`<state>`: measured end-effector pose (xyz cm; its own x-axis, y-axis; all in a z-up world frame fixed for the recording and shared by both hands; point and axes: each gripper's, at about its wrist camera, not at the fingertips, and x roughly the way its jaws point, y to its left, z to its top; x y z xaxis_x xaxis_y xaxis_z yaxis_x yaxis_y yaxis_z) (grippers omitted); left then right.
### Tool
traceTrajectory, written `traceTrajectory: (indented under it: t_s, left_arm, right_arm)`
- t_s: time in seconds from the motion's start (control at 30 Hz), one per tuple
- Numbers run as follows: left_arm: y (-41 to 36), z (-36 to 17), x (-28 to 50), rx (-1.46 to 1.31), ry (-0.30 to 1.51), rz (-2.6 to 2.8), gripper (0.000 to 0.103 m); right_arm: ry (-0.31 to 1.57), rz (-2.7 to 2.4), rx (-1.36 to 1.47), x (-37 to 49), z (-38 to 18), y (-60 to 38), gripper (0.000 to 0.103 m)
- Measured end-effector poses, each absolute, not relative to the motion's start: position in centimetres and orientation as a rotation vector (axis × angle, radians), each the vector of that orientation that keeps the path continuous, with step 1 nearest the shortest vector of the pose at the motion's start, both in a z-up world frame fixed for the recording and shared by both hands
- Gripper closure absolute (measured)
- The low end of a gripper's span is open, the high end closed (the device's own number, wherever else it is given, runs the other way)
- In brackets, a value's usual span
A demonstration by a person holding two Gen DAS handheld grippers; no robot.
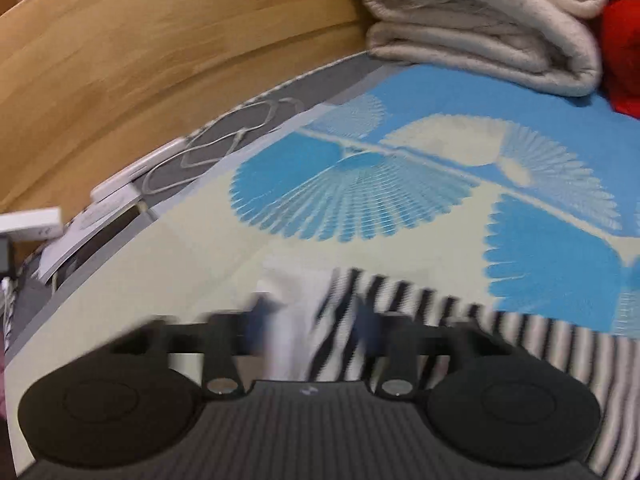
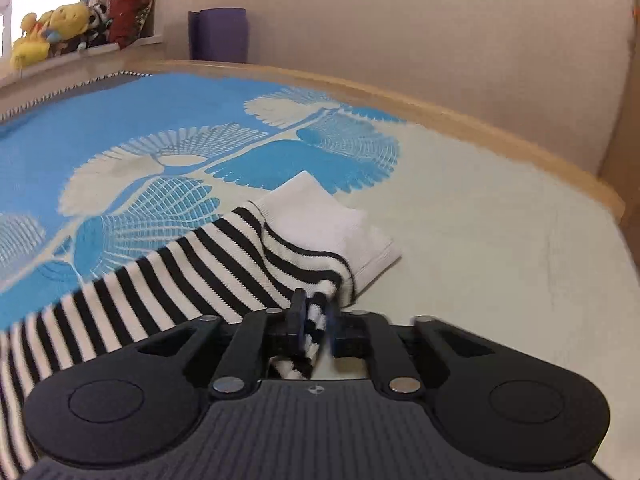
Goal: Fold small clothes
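two claws work one striped garment [image 2: 168,280] on the bed [image 2: 460,208]: right claw [image 2: 314,312] clamped on its edge, left claw [image 1: 316,316] apart, seemingly empty through blur; next, regrip left and fold.

Ahead of our left tool [image 1: 316,320] the bedspread [image 1: 400,92] lies flat and bare, so we have room forward. Further ahead and right, a stack of folded cream blankets [image 1: 480,24] and a red cloth [image 1: 624,48] block the way. To its left, a wooden board [image 1: 160,48] walls the side, with white boxes [image 1: 120,188] and a cable [image 1: 224,140] along the bed's edge. Right of our right tool [image 2: 314,316] the bed is free up to the wooden frame [image 2: 500,128]; a striped garment [image 2: 200,268] and white folded cloth [image 2: 332,216] lie just ahead.
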<state>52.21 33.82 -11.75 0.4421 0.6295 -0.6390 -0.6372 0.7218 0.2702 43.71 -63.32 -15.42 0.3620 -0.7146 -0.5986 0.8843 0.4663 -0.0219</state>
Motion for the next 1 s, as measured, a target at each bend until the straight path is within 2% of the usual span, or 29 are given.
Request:
traceTrajectory:
  t_s: [0.03, 0.07, 0.23, 0.37, 0.43, 0.5, 0.7, 0.83, 1.0]
  left_arm:
    - [33.5, -11.1, 52.2, -0.015, 0.764, 0.791, 0.000]
    - [32.8, -10.2, 51.8, -0.015, 0.728, 0.786, 0.001]
    - [28.1, -5.4, 49.7, -0.023, 0.670, 0.642, 0.000]
    - [22.9, -1.3, 44.6, -0.071, 0.636, 0.491, 0.000]
    - [20.3, -0.2, 41.4, -0.088, 0.628, 0.430, 0.000]
    - [17.6, 0.1, 37.5, -0.098, 0.615, 0.371, 0.000]
    - [12.5, -4.9, 28.9, -0.189, 0.728, 0.260, 0.000]
    - [9.8, -7.8, 27.2, -0.122, 0.816, 0.214, 0.000]
    - [7.7, -9.2, 26.9, 0.013, 0.810, 0.229, 0.000]
  right_arm:
    - [0.593, -1.043, 0.368, 43.4, -14.8, -63.4, 0.046]
    - [0.587, -1.037, 0.388, 43.0, -14.3, -63.3, 0.042]
    - [0.469, -0.919, 0.343, 39.2, -8.6, -58.9, 0.040]
    - [0.424, -0.624, 0.430, 33.4, -4.5, -52.6, 0.037]
    - [0.434, -0.470, 0.465, 30.1, -3.4, -48.5, 0.029]
    - [0.468, -0.319, 0.463, 27.3, -2.9, -44.1, 0.026]
    - [0.550, -0.067, 0.275, 21.7, -5.4, -32.1, 0.023]
    - [0.620, 0.028, 0.168, 20.8, -7.6, -28.8, 0.023]
    - [0.639, 0.054, 0.121, 20.8, -8.4, -27.4, 0.023]
